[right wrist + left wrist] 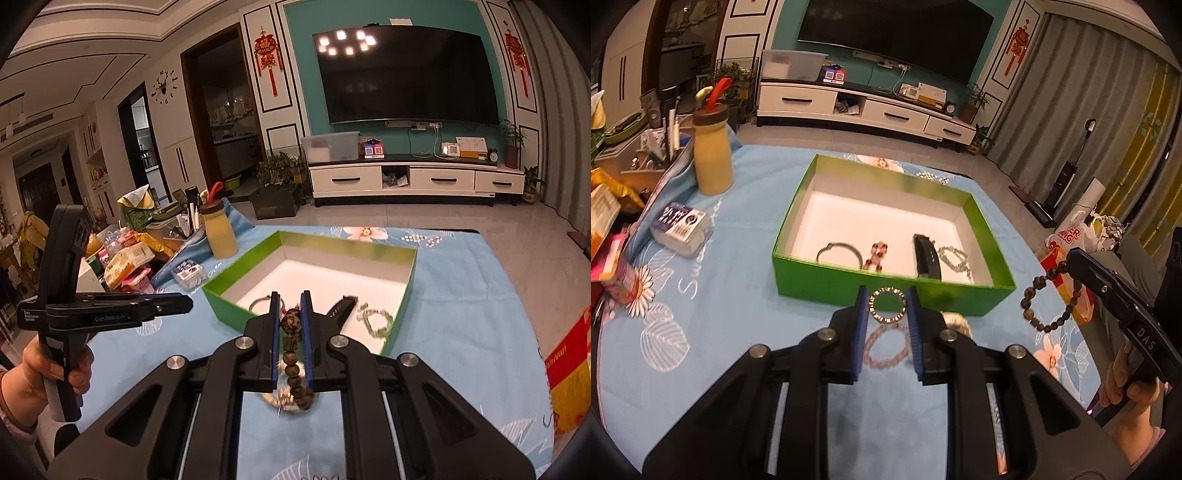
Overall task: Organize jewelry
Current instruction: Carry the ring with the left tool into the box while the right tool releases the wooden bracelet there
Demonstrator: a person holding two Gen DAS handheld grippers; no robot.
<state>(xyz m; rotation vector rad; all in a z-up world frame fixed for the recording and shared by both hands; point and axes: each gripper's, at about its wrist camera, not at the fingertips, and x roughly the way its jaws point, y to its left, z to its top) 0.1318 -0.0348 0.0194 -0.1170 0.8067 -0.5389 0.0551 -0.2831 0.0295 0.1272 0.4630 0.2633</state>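
Note:
A green box [798, 275] with a white floor stands on the blue cloth and holds a thin metal bangle [839, 251], a red bead piece [877, 254], a black band [927, 256] and a pale green bracelet [955, 258]. My left gripper [887, 295] is shut on a small gold ring bracelet [886, 306], held just in front of the box's near wall. A pink bead bracelet [886, 350] and a gold piece [956, 321] lie on the cloth below it. My right gripper [290, 301] is shut on a brown bead bracelet [291, 332] that hangs down; it also shows in the left wrist view [1049, 295].
A yellow bottle [712, 155] and a small clear packet [679, 229] stand on the cloth left of the box. Snack packs and clutter [125, 266] crowd the far left. A red and yellow bag [569, 373] sits off the table's right edge. The box [229, 299] also shows in the right wrist view.

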